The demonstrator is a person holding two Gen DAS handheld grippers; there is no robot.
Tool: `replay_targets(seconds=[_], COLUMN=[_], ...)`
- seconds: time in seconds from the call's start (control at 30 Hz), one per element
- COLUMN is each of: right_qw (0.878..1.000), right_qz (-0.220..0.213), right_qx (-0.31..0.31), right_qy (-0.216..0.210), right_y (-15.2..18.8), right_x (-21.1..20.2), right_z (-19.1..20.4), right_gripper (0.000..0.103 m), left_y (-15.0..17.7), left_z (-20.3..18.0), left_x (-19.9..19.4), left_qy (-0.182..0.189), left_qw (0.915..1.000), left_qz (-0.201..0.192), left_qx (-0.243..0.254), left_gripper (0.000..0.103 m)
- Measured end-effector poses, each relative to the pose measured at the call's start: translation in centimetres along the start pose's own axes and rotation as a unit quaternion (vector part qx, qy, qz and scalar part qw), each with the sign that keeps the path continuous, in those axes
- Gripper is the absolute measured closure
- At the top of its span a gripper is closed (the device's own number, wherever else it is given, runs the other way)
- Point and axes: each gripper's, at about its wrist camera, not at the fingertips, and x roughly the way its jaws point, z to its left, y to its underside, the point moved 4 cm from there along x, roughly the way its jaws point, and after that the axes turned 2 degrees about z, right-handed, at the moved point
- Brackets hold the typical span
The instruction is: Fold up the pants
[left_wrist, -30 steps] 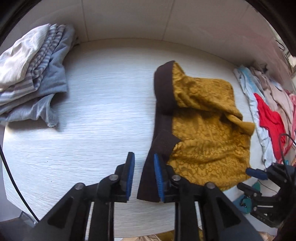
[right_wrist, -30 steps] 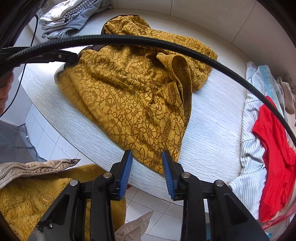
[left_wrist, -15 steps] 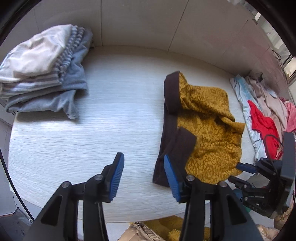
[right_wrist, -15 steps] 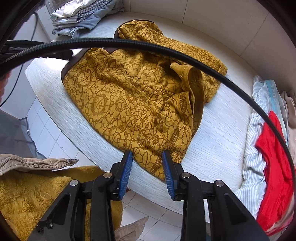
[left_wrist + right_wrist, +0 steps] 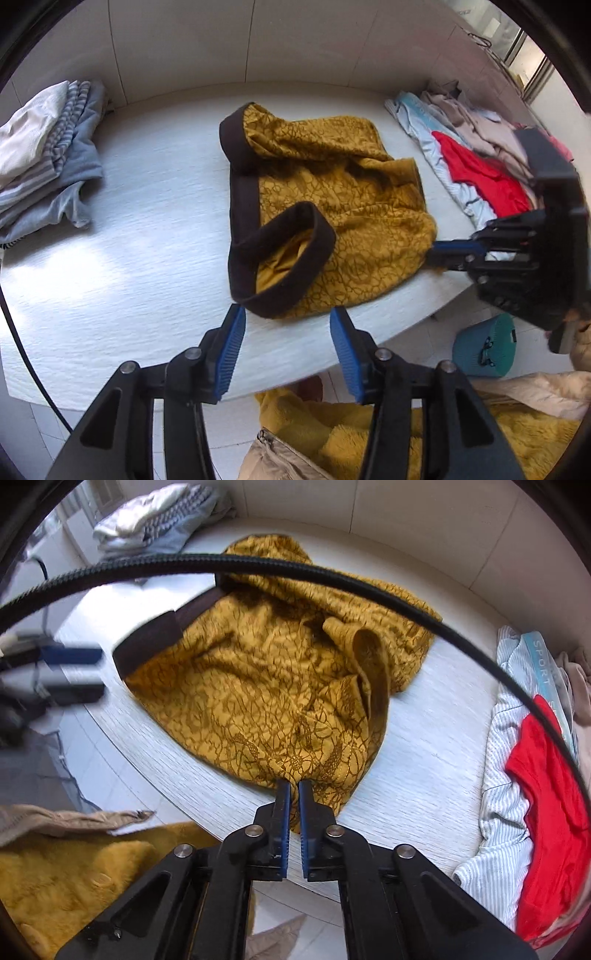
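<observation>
Right wrist: right gripper (image 5: 291,794) newly clamped on pants (image 5: 280,686) hem at table (image 5: 424,775) edge. Left gripper (image 5: 286,332) released waistband (image 5: 280,254), now half open, empty. Fold pending; 1 grip secured.

I see the pants (image 5: 343,206) lying crumpled on the pale table, mustard yellow with a darker web pattern (the waistband (image 5: 242,199) is dark brown). One end of that band curls open into a loop near the table's front edge.
</observation>
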Motion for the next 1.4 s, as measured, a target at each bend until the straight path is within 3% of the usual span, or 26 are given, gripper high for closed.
replay_targets(seconds=[0.07, 0.17, 0.53, 0.8, 0.97, 1.13, 1.27, 1.33, 1.37, 1.4], right_qw=[1.000, 1.000, 0.998, 0.996, 0.995, 0.994, 0.994, 0.994, 0.994, 0.994], right_qz=[-0.006, -0.014, -0.063, -0.088, -0.096, -0.100, -0.098, -0.097, -0.096, -0.096], right_qx=[0.000, 0.001, 0.014, 0.023, 0.024, 0.036, 0.040, 0.042, 0.042, 0.042], right_qy=[0.003, -0.001, 0.006, 0.020, 0.024, 0.026, 0.029, 0.033, 0.037, 0.041], right_y=[-0.4, -1.3, -5.4, -8.8, -9.6, -9.8, -10.3, -10.3, -10.4, -10.4], right_x=[-0.8, -1.7, -5.9, -7.4, -8.5, -9.2, -9.3, -9.3, -9.3, -9.4], right_z=[-0.3, -0.7, -1.3, -1.6, -1.8, -2.1, -2.2, -2.2, -2.2, -2.3], right_gripper=[0.097, 0.097, 0.098, 0.098, 0.098, 0.098, 0.098, 0.098, 0.098, 0.098], left_y=[-0.3, -0.5, -2.6, -3.7, -4.4, -4.2, -4.0, -4.2, -4.2, -4.3], left_z=[0.0, -0.4, -2.3, -4.8, -3.6, -2.7, -2.6, -1.9, -1.6, -1.0], left_x=[1.0, 0.7, -5.1, -4.3, -2.0, 0.8, 2.2, 2.5, 2.5, 2.5], left_qy=[-0.023, -0.024, 0.039, 0.082, 0.045, 0.025, -0.011, -0.012, -0.011, -0.007], left_qw=[0.9997, 0.9992, 0.9937, 0.9869, 0.9898, 0.9923, 0.9905, 0.9917, 0.9922, 0.9933], left_qz=[-0.002, -0.016, -0.095, -0.107, -0.107, -0.073, -0.068, -0.067, -0.067, -0.062], left_qx=[0.007, 0.026, 0.046, 0.089, 0.083, 0.097, 0.119, 0.109, 0.104, 0.098], left_gripper=[0.053, 0.053, 0.048, 0.048, 0.048, 0.048, 0.048, 0.054, 0.076, 0.090])
